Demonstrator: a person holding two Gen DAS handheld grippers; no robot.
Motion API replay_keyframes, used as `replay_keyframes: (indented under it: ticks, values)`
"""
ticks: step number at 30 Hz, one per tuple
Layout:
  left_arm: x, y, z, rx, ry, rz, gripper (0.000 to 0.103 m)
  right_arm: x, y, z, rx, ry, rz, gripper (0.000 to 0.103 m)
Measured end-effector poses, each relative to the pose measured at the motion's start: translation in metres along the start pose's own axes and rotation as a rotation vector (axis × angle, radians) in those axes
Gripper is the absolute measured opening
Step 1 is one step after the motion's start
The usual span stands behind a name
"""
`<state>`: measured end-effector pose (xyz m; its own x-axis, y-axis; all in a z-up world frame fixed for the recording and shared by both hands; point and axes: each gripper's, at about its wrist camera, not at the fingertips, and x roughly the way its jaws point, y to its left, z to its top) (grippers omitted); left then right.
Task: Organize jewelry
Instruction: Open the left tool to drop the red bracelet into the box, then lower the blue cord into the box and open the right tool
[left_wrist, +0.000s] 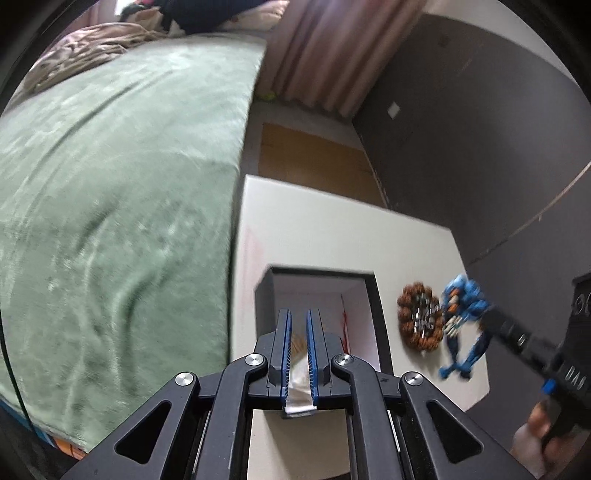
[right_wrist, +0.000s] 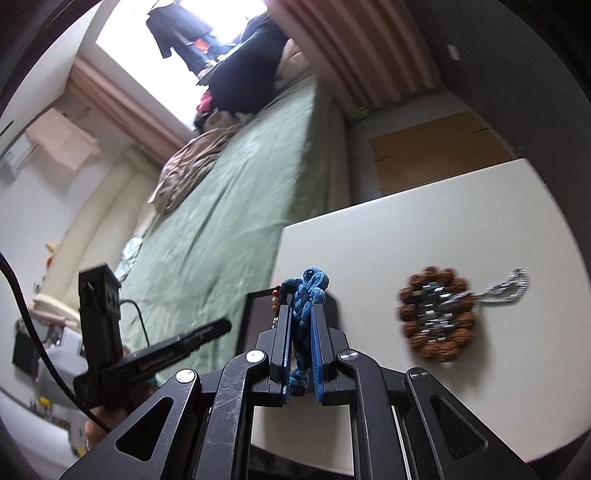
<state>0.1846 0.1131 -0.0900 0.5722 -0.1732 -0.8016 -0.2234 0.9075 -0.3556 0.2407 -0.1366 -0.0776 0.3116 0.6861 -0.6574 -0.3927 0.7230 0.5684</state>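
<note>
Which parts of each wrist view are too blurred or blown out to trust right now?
Left wrist view: the blue braided bracelet and the right hand-held gripper smear with motion blur; the box stays fairly sharp. Right wrist view: the window is blown out, the brown bead bracelet blurred, edges bent by the fisheye.

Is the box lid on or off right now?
Off. The box is open-topped in the left wrist view: its white inside walls show, with the left gripper poised over the opening.
</note>
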Motion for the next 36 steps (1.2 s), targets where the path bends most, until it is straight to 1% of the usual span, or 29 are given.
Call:
replay_keyframes:
  ticks: [5,9,10,11,12,13,14,15,16,17,19,21,26,28,30,31,33,36]
  values:
    - [-0.012,0.010,0.009,-0.038,-0.051,0.014,0.008,0.031,0.016,-0.005,-0.011,0.050,0.027,0.011]
    - [-0.017,0.022,0.013,-0.068,-0.073,0.017,0.008,0.057,0.026,-0.009,0.001,0.100,0.076,0.011]
    - [-0.017,0.024,0.013,-0.073,-0.076,0.017,0.009,0.064,0.029,-0.011,-0.007,0.118,0.061,0.012]
    - [-0.017,0.026,0.013,-0.079,-0.078,0.017,0.009,0.069,0.030,-0.012,-0.016,0.135,0.038,0.017]
    - [-0.017,0.028,0.013,-0.085,-0.078,0.016,0.010,0.076,0.031,-0.014,-0.023,0.168,0.017,0.031]
    - [-0.018,0.029,0.013,-0.087,-0.077,0.013,0.014,0.080,0.029,-0.015,-0.020,0.190,0.011,0.041]
    - [-0.018,0.029,0.013,-0.090,-0.078,0.011,0.030,0.080,0.027,-0.015,-0.017,0.189,0.007,0.053]
    - [-0.018,0.029,0.014,-0.092,-0.083,0.009,0.052,0.078,0.026,-0.015,-0.017,0.178,-0.002,0.054]
    - [-0.020,0.029,0.013,-0.094,-0.094,0.007,0.061,0.074,0.024,-0.014,-0.015,0.170,-0.007,0.054]
    - [-0.023,0.028,0.013,-0.094,-0.113,0.005,0.066,0.069,0.021,-0.012,-0.006,0.161,-0.004,0.055]
    - [-0.027,0.023,0.013,-0.079,-0.136,0.004,0.066,0.056,0.014,-0.008,0.012,0.131,-0.003,0.056]
    - [-0.028,0.019,0.013,-0.065,-0.140,-0.006,0.066,0.045,0.007,-0.005,0.025,0.102,-0.014,0.063]
    - [-0.021,0.005,0.012,-0.031,-0.121,-0.027,0.067,0.013,-0.016,0.004,0.067,0.039,-0.036,0.064]
    - [-0.017,-0.002,0.011,-0.012,-0.114,-0.030,0.067,0.002,-0.025,0.005,0.081,0.021,-0.051,0.066]
    - [-0.013,-0.009,0.009,0.002,-0.104,-0.037,0.067,-0.009,-0.037,0.006,0.101,0.000,-0.080,0.074]
    - [-0.011,-0.013,0.009,0.010,-0.098,-0.043,0.067,-0.015,-0.042,0.006,0.111,-0.009,-0.098,0.075]
    - [-0.006,-0.024,0.008,0.030,-0.088,-0.050,0.067,-0.022,-0.052,0.007,0.131,-0.016,-0.118,0.076]
    - [0.001,-0.041,0.007,0.065,-0.074,-0.059,0.067,-0.030,-0.066,0.007,0.157,-0.013,-0.122,0.076]
